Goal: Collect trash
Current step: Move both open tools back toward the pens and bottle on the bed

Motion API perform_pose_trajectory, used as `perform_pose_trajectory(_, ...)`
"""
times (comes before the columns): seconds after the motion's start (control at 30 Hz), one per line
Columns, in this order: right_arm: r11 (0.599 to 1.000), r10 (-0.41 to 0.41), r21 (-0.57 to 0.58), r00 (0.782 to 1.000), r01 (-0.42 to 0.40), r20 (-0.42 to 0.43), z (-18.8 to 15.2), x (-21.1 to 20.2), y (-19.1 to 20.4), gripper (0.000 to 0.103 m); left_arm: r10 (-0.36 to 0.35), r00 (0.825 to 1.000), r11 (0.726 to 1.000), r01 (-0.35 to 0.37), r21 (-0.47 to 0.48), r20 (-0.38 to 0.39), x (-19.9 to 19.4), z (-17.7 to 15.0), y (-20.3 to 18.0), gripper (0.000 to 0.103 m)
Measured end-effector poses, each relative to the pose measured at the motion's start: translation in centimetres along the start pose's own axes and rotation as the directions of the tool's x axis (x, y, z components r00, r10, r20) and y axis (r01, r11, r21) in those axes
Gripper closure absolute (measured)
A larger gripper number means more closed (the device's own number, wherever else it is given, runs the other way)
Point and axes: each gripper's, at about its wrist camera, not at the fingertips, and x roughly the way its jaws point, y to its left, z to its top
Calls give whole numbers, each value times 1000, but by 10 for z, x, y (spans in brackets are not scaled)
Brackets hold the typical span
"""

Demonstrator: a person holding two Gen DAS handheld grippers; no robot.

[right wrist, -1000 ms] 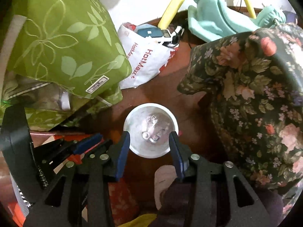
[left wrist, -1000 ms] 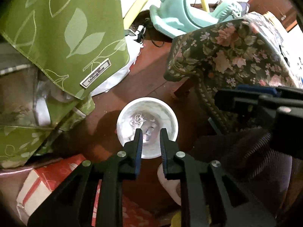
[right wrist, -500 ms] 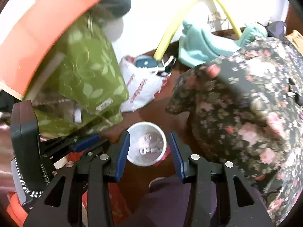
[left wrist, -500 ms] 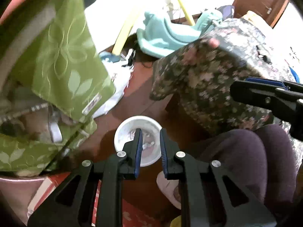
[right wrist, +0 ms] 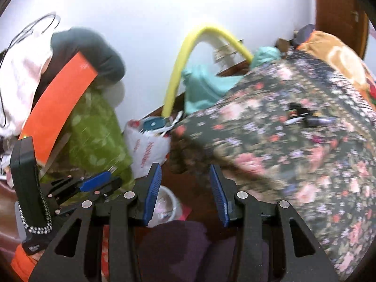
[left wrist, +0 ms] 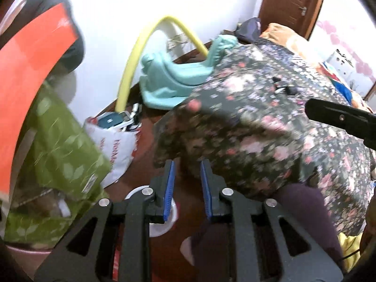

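Now we hold both grippers raised above the white bin point(left wrist: 162, 229) on the floor. Left gripper point(left wrist: 185, 188) has just been opening, nothing between its jaws; right gripper point(right wrist: 185, 192) stands released, empty. More trash needs locating.

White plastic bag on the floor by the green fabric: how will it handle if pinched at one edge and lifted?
The white plastic bag looks thin and crumpled, so it would probably go floppy and sag under a pinch. Items stick out of its open top, so it may spill if tipped. It is likely light for its size, though the contents are unclear.
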Motion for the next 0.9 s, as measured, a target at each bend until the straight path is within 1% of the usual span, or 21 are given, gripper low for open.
perform_pose_trajectory(0.07,999,-25,24,999,25,23,3,-10,-21,64,-15,1000,1000,15,20,-1,3,10,-15,81)
perform_pose_trajectory(0.2,995,-68,76,996,64,50,5,-27,-63,64,-25,1000,996,24,83,11,9,34,-52,81)
perform_pose_trajectory(0.4,980,-114,172,992,102,58,8,-40,-130,64,-64,998,986,60,158,23,20,68,-105,80)
perform_pose_trajectory(0.47,974,-121,201,991,108,52,8,-41,-148,64,-80,997,983,76,167,20,26,78,-119,76)
perform_pose_trajectory(0.67,955,-144,266,989,133,21,12,-31,-199,64,-117,993,973,115,201,0,55,106,-155,75)
perform_pose_trajectory(0.77,952,-142,275,990,133,11,12,-22,-218,64,-134,991,967,136,214,-21,74,117,-168,73)
perform_pose_trajectory(0.8,952,-146,273,989,139,8,13,-19,-221,59,-139,990,965,142,219,-29,80,120,-172,72)
perform_pose_trajectory(0.83,952,-154,268,988,147,4,14,-15,-225,51,-143,989,963,148,225,-37,88,123,-175,70)
perform_pose_trajectory(0.9,952,-168,262,986,160,8,14,-7,-231,47,-148,988,959,156,235,-53,101,128,-181,67)
